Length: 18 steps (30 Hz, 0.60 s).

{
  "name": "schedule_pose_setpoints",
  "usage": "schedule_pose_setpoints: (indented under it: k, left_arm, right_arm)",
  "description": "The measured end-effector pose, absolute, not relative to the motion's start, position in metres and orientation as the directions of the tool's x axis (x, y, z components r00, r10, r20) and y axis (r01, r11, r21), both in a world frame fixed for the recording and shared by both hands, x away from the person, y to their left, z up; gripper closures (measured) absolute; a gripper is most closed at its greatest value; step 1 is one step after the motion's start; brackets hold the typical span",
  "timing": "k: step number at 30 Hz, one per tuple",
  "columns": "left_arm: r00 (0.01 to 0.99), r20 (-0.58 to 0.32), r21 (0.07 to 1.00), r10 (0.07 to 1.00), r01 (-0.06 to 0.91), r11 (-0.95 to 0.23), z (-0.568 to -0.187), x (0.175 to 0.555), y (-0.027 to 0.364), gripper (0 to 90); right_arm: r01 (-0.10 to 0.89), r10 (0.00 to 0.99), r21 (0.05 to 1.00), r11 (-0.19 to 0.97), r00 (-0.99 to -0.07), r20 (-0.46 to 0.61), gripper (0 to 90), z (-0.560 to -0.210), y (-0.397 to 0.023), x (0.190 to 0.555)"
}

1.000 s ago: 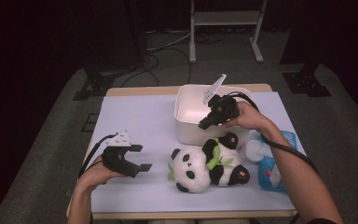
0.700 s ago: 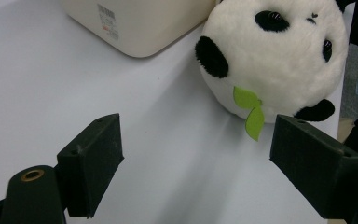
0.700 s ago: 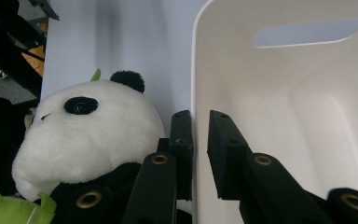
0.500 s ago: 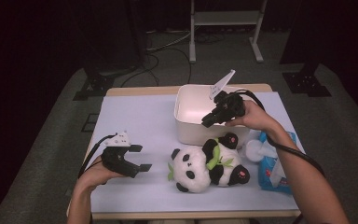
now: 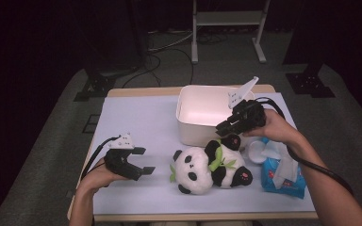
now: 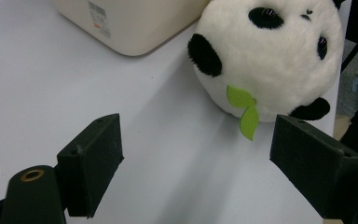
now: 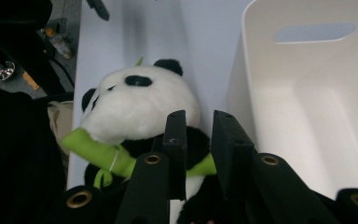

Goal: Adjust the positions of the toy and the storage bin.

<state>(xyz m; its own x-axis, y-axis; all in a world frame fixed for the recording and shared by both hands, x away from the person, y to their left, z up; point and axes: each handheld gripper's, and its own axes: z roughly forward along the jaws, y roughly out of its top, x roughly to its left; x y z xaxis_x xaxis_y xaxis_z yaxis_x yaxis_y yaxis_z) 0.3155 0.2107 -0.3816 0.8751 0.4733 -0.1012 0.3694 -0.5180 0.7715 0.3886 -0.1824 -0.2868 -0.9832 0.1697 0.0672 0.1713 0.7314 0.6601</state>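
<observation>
Plush black-and-white fabric marked the stuffed panda toy (image 5: 212, 168), which in the high view lay on its side on the pale lavender table cover (image 5: 136, 117), just beside the near wall of the cream plastic storage bin (image 5: 188, 110). The right gripper (image 5: 222, 127) hovered over the panda's upper paw at about twelve o'clock from its belly; its jaws had just been opening, with a narrow gap and nothing pinched. A descent from there could, I judged, have nudged the bin or caught only a paw. At the panda's three o'clock lay a blue wipes packet (image 5: 283, 176), close enough to be snagged by the trailing cable. The left gripper (image 5: 143, 161) waited at nine o'clock, spread wide and empty.

The left gripper view showed the panda's round head (image 6: 265, 60) at one o'clock, its body cut off by the frame; a sideways push might have rolled it.

In the right gripper view, the jaws hid the panda's body (image 7: 135, 107), and the green bamboo stalk (image 7: 98, 151) sat below them, an easy mis-grab.
</observation>
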Motion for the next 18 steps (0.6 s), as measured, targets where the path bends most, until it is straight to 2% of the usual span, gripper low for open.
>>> schedule_pose_setpoints:
  k: [18]
  left_arm:
    - [0.876, -0.112, 0.768, 0.469, 0.376, -0.518, -0.383, 0.315, 0.208, 16.0]
  right_arm:
    - [0.161, 0.112, 0.637, 0.754, -0.987, 0.117, 68.4, -0.313, -0.189, 0.352]
